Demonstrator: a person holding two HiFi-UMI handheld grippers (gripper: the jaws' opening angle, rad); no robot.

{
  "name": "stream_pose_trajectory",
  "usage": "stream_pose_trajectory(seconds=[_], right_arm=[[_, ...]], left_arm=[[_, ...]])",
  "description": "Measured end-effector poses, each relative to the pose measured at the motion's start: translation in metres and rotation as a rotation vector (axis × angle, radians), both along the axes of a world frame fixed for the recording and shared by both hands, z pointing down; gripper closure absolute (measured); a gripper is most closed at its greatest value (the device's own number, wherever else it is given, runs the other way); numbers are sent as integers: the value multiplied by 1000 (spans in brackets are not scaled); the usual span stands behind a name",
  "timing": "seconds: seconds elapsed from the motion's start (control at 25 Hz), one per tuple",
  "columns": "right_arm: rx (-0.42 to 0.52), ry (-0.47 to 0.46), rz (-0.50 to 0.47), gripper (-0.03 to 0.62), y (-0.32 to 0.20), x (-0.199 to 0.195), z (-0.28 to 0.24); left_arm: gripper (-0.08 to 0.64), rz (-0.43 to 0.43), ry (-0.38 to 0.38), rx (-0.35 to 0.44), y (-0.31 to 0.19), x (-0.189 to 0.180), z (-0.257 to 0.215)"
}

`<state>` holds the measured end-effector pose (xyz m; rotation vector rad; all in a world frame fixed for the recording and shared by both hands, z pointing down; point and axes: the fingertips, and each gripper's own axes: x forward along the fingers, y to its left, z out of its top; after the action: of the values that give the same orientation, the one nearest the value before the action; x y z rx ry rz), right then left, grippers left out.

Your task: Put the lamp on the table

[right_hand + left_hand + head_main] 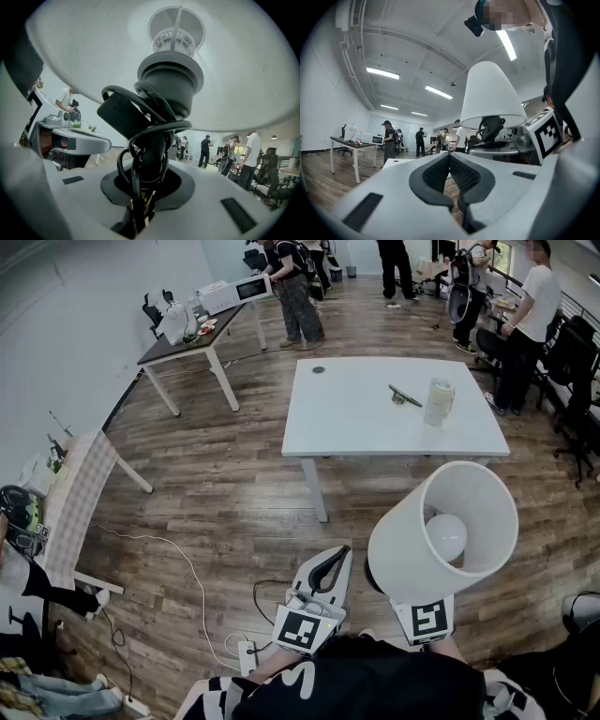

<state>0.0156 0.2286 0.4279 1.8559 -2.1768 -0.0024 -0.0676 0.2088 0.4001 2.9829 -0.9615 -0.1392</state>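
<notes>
- White table (pixel 375 418): stands on the wood floor (pixel 234 493), ahead of the person.
- Lamp (pixel 441 540): white shade with the bulb showing, carried in the air short of the table, not on it.
- Right gripper (pixel 149 197): jaws clamped on the lamp's dark, cord-wound stem.
- Left gripper (pixel 330 568): jaws pressed together, empty, beside the lamp.
- Jar (pixel 438 401): upright on the table.

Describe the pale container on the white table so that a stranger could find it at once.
Look at the white table in the middle of the wooden floor. Near its right edge stands a translucent jar, just right of a dark flat tool. It is the only upright, pale thing; the tool and the small dark disc at the far left lie low.
</notes>
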Motion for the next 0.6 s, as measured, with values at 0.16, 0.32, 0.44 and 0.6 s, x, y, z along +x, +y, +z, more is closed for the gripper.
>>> stream_pose_trajectory(seconds=[0.16, 0.32, 0.44, 0.6], right_arm=[[-3, 43, -13, 520, 1, -7, -1], [-2, 28, -7, 520, 1, -14, -1], [-2, 32, -1, 520, 3, -16, -1], [17, 54, 0, 520, 2, -18, -5]], left_arm=[[555, -2, 14, -5, 0, -9, -2], [555, 2, 17, -1, -1, -14, -3], [555, 10, 16, -3, 2, -15, -2], [555, 12, 21, -6, 0, -21, -3]])
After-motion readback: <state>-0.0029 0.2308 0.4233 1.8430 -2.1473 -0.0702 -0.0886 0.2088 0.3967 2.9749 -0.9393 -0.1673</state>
